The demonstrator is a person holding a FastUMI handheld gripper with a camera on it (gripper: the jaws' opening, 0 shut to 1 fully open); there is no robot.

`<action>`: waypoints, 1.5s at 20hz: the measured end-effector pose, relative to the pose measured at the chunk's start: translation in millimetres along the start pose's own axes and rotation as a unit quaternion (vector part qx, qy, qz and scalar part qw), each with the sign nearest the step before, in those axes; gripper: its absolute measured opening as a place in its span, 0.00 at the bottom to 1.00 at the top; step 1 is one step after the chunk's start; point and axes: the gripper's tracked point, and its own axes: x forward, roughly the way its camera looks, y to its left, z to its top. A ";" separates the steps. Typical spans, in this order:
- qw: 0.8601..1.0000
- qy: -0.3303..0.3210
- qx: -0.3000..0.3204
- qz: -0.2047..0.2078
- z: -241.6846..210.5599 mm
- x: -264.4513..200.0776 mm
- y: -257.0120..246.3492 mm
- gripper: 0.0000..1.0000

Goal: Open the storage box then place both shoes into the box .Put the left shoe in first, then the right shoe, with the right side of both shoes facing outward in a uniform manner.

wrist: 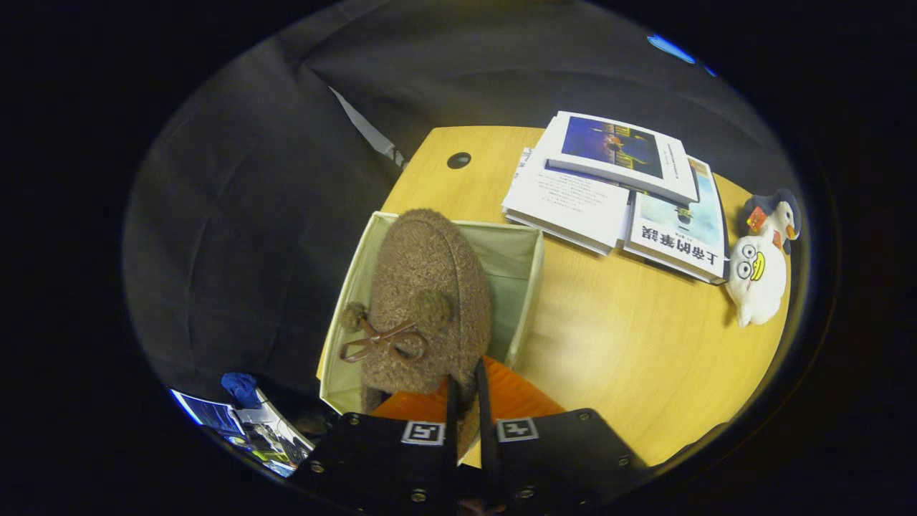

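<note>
A fuzzy brown shoe [423,287] with pompoms and a leather bow hangs toe-away over the open storage box [526,287], a pale fabric bin with a green lining. My gripper [464,390] is shut on the shoe's heel rim, one finger on each side of the edge. An orange flap [516,398] of the box lies just under the fingers, to their right. The shoe covers most of the box's inside, so I cannot tell whether another shoe lies in it.
The box stands at the near left corner of a wooden table [630,351]. Beyond it lie stacked books [616,193], with two plush toys [759,272] to their right. A round cable hole [458,160] is at the table's far side. Black cloth hangs left.
</note>
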 end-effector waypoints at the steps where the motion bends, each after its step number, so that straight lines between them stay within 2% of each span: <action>1: 1.000 -0.007 0.001 0.000 3.3 -3.1 -1.5 0.35; 2: 1.000 -0.015 -0.001 0.000 6.7 -3.6 -3.7 0.47; 3: 1.000 -0.025 -0.006 -0.006 10.9 -7.9 -7.6 0.71; 5: 0.999 -0.046 -0.013 -0.017 18.5 -18.1 -17.8 0.97; 11: 0.990 -0.143 0.016 -0.004 31.6 -74.9 -44.0 0.96; 15: 0.967 -0.249 0.036 -0.036 43.8 -140.2 -83.9 0.97; 17: 0.948 -0.309 0.035 -0.064 48.2 -177.0 -104.5 0.97; 20: 0.907 -0.403 0.027 -0.117 46.3 -238.0 -135.3 0.97; 23: 0.858 -0.489 0.024 -0.153 34.9 -297.8 -149.1 0.96; 27: 0.782 -0.598 0.027 -0.176 13.2 -376.4 -161.6 0.96; 28: 0.771 -0.609 0.021 -0.184 6.0 -391.1 -162.7 0.96; 30: 0.766 -0.610 0.004 -0.202 -5.0 -409.5 -166.8 0.96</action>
